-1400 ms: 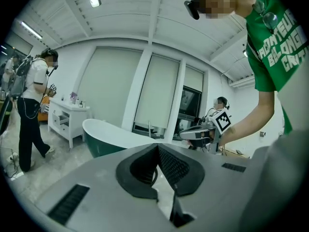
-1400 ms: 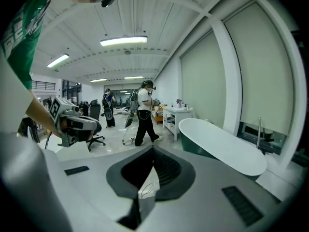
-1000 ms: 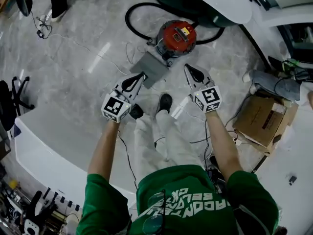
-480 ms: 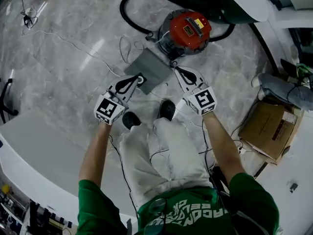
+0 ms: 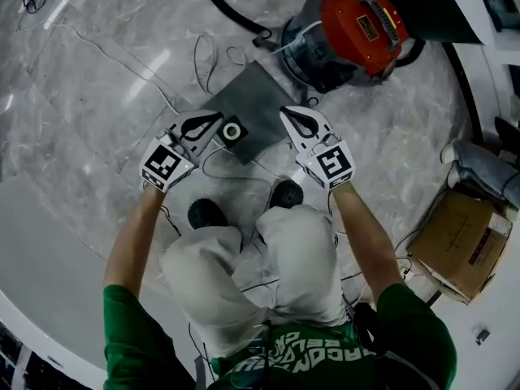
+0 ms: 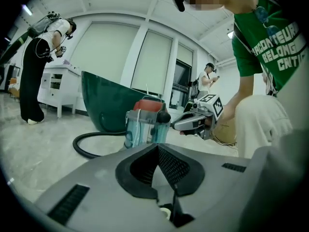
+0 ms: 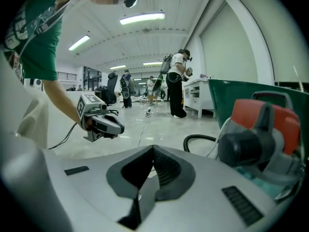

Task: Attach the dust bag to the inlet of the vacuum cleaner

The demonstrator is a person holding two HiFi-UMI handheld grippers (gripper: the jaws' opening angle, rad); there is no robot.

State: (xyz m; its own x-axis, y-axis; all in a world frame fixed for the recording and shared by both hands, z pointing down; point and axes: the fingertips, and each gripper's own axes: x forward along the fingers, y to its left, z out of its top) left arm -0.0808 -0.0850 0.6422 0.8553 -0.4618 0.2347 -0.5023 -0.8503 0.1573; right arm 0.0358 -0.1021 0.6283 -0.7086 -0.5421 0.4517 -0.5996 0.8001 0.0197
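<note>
A flat grey dust bag lies on the marble floor, its white ring collar at the near corner. Just beyond it stands the vacuum cleaner, red-lidded with a clear drum, also seen in the left gripper view and the right gripper view. My left gripper hovers shut just left of the collar. My right gripper hovers shut over the bag's right edge. Neither holds anything. Each gripper view shows the other gripper: the right gripper and the left gripper.
The black hose loops left behind the vacuum. Thin cables trail over the floor. My shoes stand just short of the bag. A cardboard box sits at the right, a green tub behind the vacuum, and people stand farther back.
The person has crouched down. Both grippers have sunk from well above the floor to just over the dust bag, still shut, and the bag and vacuum now look closer.
</note>
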